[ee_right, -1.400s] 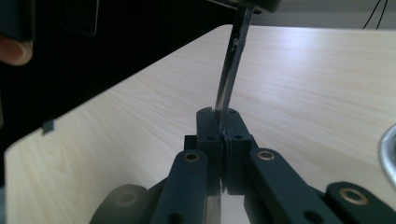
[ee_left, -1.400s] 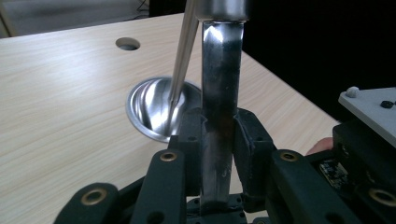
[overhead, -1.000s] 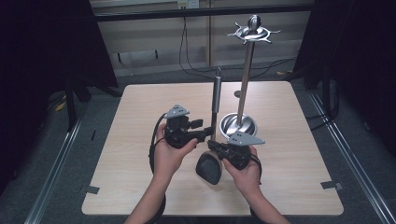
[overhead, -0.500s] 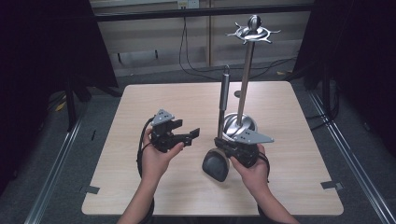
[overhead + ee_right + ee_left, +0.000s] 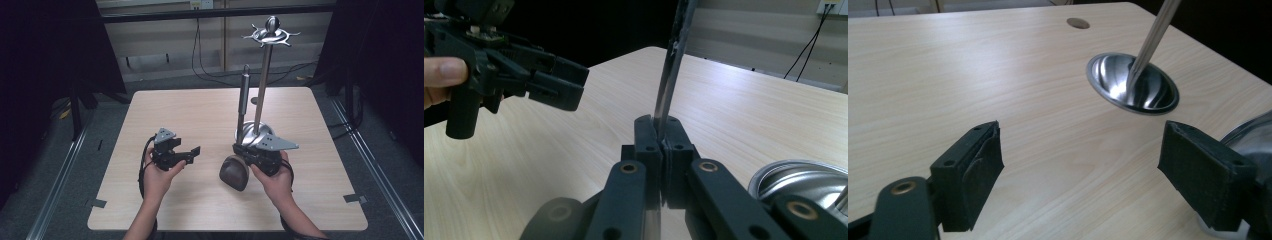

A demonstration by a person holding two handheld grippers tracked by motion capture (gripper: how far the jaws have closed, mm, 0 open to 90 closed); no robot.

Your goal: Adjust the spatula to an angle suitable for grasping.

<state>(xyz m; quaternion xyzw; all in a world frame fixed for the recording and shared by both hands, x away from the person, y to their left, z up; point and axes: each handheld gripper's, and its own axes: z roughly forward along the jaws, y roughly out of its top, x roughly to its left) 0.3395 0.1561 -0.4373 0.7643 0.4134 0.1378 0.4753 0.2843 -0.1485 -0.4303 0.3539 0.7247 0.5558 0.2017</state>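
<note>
right gripper point(image 5: 663, 142) pinches flat steel shaft of long dark-headed ladle point(image 5: 234, 172), metal handle up; stiff, slick, head-heavy, grip shaft low. left gripper point(image 5: 1083, 175) jaws just opened, spread, empty.

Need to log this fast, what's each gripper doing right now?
Left gripper: open, nothing between its fingers, which have just been opening.
Right gripper: closed on the handle of a ladle, held upright.

We are seeing pale wooden table point(image 5: 200, 115). Steel stand base point(image 5: 1133, 82) is sitting on it toward right edge, thin pole rising from it. Small round disc point(image 5: 1078, 23) is lying near far edge.
</note>
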